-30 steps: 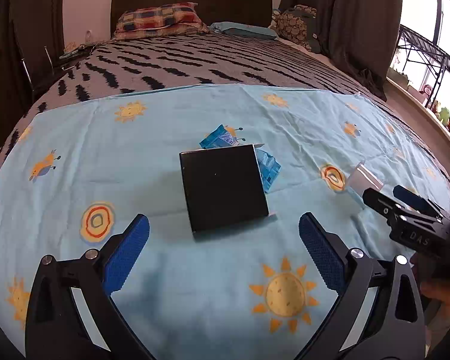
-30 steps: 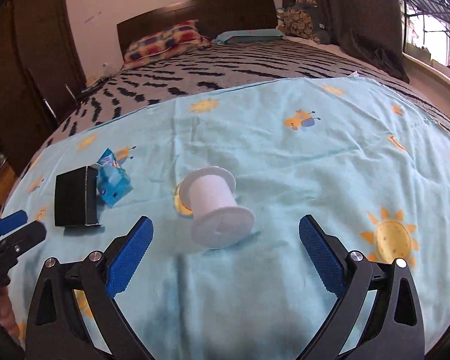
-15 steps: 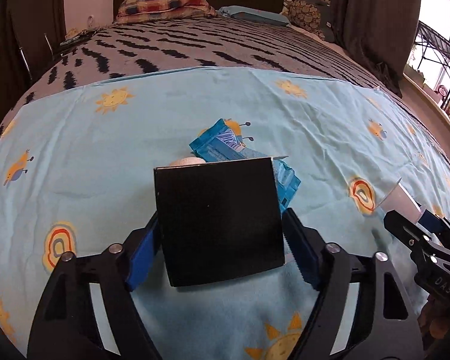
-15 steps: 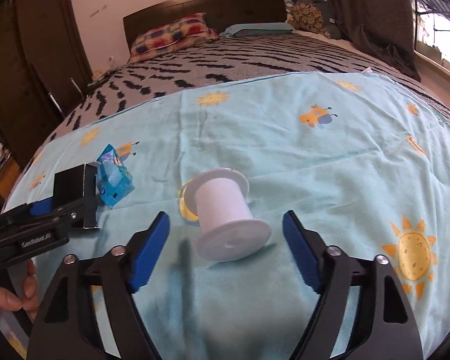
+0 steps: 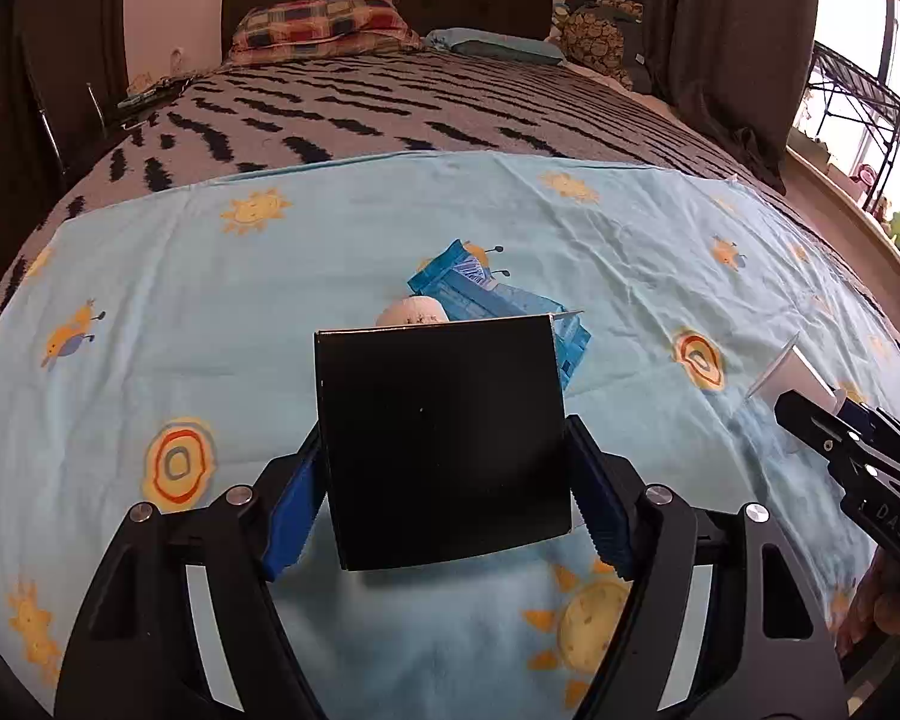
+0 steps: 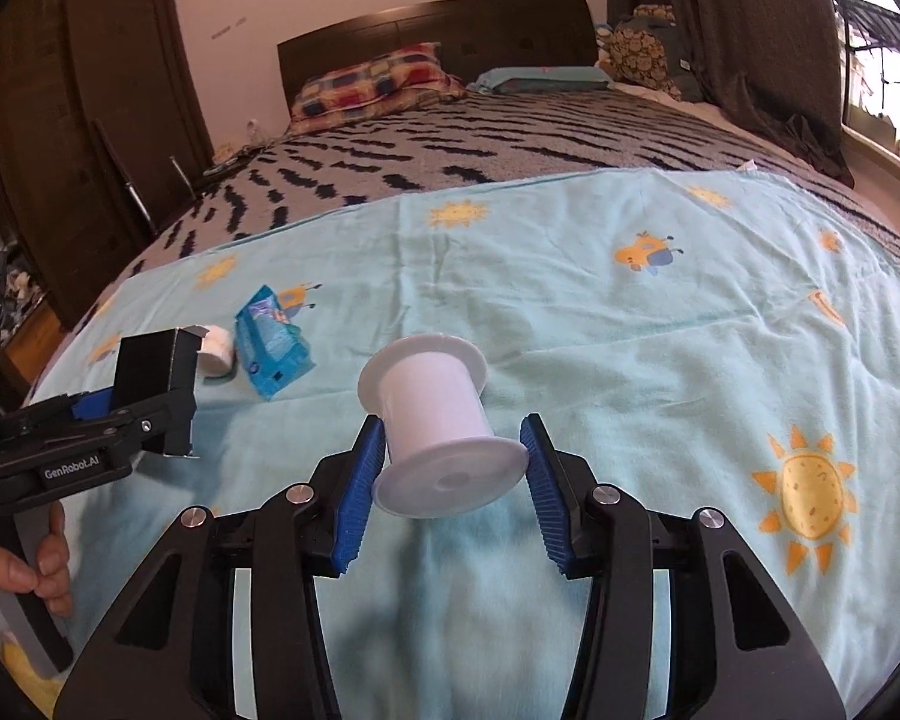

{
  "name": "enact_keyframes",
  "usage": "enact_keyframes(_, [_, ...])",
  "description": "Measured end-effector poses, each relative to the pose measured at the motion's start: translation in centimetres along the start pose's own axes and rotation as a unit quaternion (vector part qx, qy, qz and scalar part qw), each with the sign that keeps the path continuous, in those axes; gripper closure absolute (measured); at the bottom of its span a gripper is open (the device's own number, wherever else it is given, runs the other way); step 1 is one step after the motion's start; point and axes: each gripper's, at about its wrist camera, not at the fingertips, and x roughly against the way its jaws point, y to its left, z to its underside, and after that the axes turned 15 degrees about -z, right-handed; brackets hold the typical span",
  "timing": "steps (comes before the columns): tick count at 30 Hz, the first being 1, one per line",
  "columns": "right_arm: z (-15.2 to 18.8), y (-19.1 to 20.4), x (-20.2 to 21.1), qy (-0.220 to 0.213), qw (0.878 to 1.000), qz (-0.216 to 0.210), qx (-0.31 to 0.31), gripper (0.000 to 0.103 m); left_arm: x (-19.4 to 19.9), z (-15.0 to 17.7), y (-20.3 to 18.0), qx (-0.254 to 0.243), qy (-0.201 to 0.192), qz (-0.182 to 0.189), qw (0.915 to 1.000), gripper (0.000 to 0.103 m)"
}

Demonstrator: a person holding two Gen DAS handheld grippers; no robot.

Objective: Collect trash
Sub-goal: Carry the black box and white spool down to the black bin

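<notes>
left gripper [image 5: 444,510]: jaws clamped on both side faces of the black box [image 5: 441,441]; pads press flat against it. In the right wrist view the box looks raised just off the sheet [image 6: 570,300], open top tilted away.
right gripper [image 6: 453,480]: jaws closing around the white spool [image 6: 435,420]. Left pad touches or nearly touches the near flange; right pad is apart from it. No firm grip yet.
trash left on sheet: blue wrapper [image 5: 498,300] and a small white roll [image 5: 414,312], side by side just behind the box, near the bed's left half.
risk, spool: it lies tilted on soft bedding with round flanges. Pads meeting the flange rim rather than the core could squirt it forward or roll it aside.
risk, box: smooth faces, held low on the walls. It may pivot or slip if swung; thin walls may buckle under a hard squeeze.
risk, crowding: the box hides the roll from the left camera, so a blind nudge could push roll and wrapper away.
risk, sheet: wrinkled cloth could snag a lower fingertip.
count: one box, one spool, one wrapper, one white roll; two grippers; one hand [image 6: 6,570] visible on the left handle.
</notes>
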Motion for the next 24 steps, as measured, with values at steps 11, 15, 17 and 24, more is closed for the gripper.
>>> enact_keyframes(11, [3.7, 4.3, 7.3, -0.021, 0.999, -0.029, 0.035, 0.055, 9.8, 4.8, 1.3, -0.023, -0.053, 0.041, 0.9975, 0.032])
enact_keyframes(15, [5.9, 5.9, 9.8, -0.022, 0.998, -0.041, 0.047, 0.055, 12.9, 8.3, 1.0, -0.043, -0.07, 0.054, 0.9952, 0.032])
enact_keyframes(17, [7.3, 6.8, 10.9, -0.02, 0.997, -0.048, 0.053, 0.055, 13.9, 10.1, 0.9, -0.051, -0.071, 0.061, 0.9943, 0.032])
enact_keyframes(24, [12.2, 8.5, 13.5, -0.013, 0.996, -0.05, 0.066, 0.055, 15.5, 16.3, 0.5, -0.057, -0.057, 0.09, 0.9927, 0.032])
